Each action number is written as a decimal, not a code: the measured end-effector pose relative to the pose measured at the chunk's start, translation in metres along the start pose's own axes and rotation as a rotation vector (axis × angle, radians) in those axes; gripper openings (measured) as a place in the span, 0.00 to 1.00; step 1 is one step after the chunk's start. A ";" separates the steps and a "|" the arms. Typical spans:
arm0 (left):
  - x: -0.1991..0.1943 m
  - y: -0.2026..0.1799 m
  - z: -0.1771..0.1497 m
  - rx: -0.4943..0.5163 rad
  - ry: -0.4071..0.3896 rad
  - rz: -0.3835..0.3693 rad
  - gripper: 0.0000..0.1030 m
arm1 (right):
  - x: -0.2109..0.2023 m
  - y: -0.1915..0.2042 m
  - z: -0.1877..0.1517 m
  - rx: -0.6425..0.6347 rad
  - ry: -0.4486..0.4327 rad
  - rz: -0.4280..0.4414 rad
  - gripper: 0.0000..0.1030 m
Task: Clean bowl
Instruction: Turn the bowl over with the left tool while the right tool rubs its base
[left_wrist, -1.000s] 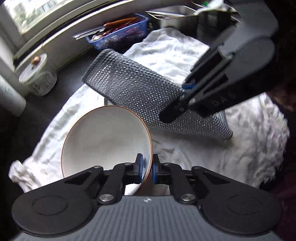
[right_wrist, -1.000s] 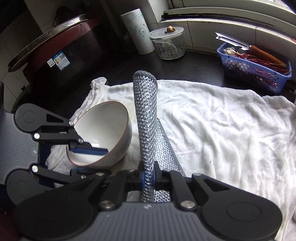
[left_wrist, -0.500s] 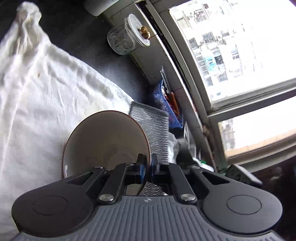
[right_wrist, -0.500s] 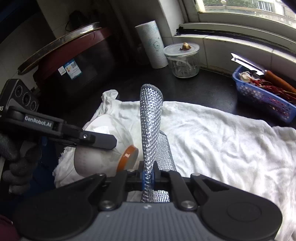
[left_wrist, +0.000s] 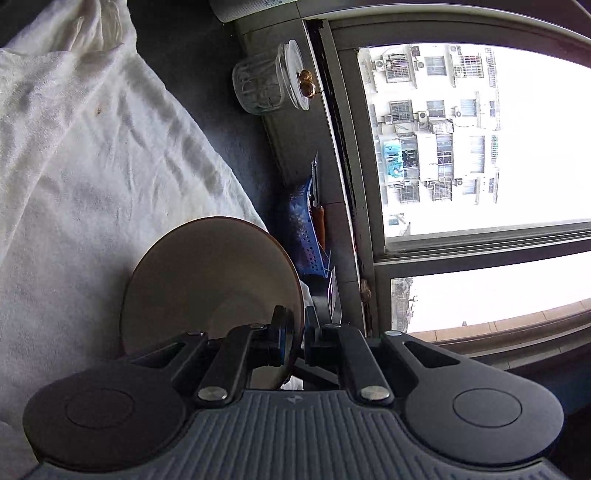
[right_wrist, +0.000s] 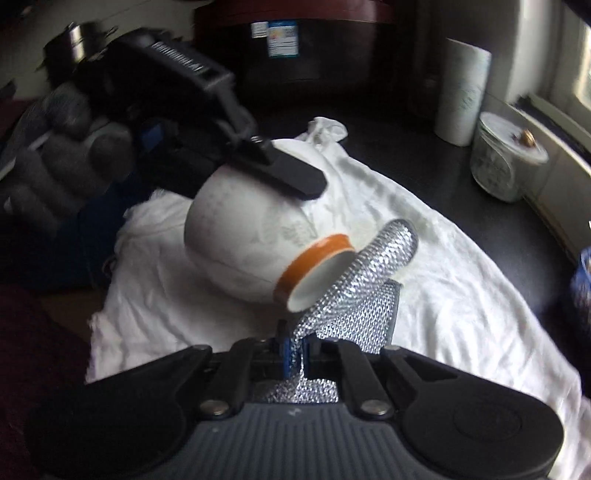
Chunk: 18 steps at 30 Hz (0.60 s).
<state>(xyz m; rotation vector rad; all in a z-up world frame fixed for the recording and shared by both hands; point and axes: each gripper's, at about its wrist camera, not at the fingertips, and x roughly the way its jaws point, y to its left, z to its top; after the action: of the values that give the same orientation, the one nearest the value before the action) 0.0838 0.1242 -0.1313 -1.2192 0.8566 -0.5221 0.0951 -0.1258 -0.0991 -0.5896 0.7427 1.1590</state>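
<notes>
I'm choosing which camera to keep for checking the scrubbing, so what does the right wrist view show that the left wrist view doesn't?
Only the right wrist view shows the silver mesh scrubbing cloth pinched in the right claw, the bowl's outside and orange foot ring, the gloved hand and the paper towel roll.

Only the left wrist view shows the bowl's inside, the window and the blue basket.

Both show the bowl gripped at its rim by the left claw, the white towel and the glass jar.

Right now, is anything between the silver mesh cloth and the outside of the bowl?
Nothing visible. The silver mesh scouring cloth, pinched in the right gripper, already meets the orange foot ring of the white ceramic bowl, which the left gripper holds by its rim, tipped sideways.
</notes>
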 end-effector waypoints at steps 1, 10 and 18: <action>0.001 0.000 0.000 0.001 0.004 0.001 0.08 | -0.001 0.003 0.002 -0.072 0.004 -0.015 0.06; 0.003 0.002 0.002 -0.002 0.014 0.001 0.09 | -0.009 0.009 0.025 -0.396 0.049 -0.042 0.06; 0.003 0.004 0.000 -0.012 0.019 0.001 0.10 | -0.007 0.024 0.013 -0.577 0.091 0.037 0.05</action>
<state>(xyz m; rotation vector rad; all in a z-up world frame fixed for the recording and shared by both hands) 0.0852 0.1226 -0.1361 -1.2260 0.8775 -0.5290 0.0731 -0.1131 -0.0864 -1.1186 0.4894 1.3949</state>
